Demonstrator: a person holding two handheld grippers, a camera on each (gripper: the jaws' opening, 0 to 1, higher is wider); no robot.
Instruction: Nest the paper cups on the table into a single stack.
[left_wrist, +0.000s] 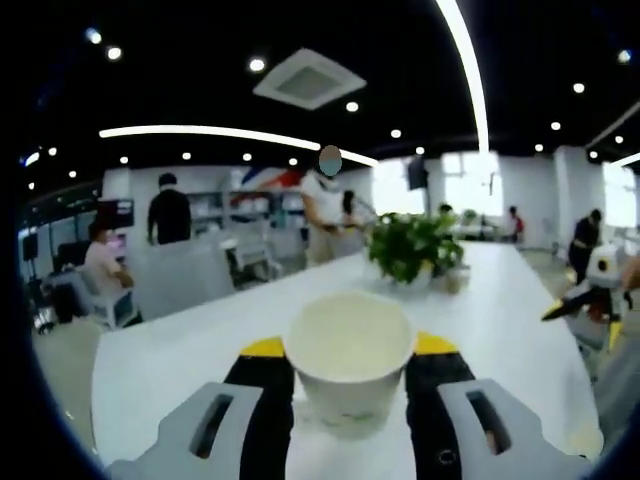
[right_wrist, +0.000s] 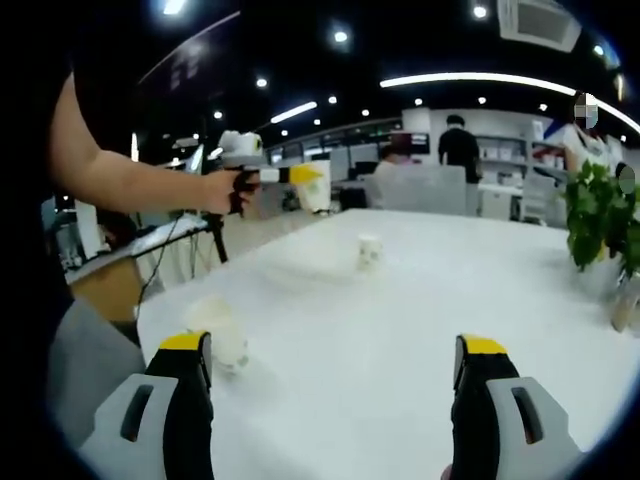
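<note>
In the left gripper view my left claw (left_wrist: 350, 372) is pinching a white paper cup (left_wrist: 349, 362) between its two black, yellow-tipped jaws; the cup stands upright with its open mouth up, its walls pressed by a jaw on each side, and it is held above the white table (left_wrist: 180, 345); far along that table stands a potted green plant (left_wrist: 413, 245), and at the right edge of this view my other claw shows as a small yellow-and-white shape (left_wrist: 585, 295); people stand and sit among desks in the office beyond

In the right gripper view my right claw (right_wrist: 335, 365) is spread wide with nothing between its jaws, held low over the table (right_wrist: 400, 330); just beside its left jaw, on the tabletop, a second paper cup (right_wrist: 220, 335) sits upright and blurred, touching neither jaw as far as I can tell; farther out toward the middle of the table a third small cup (right_wrist: 369, 251) stands alone, well apart from the other; up at the left my forearm (right_wrist: 120, 180) reaches in, my hand (right_wrist: 222, 190) gripping the left claw (right_wrist: 305, 178), which carries its cup (right_wrist: 318, 190) in the air above the table's far edge; the plant (right_wrist: 600, 215) leans in at the right side of this view
</note>
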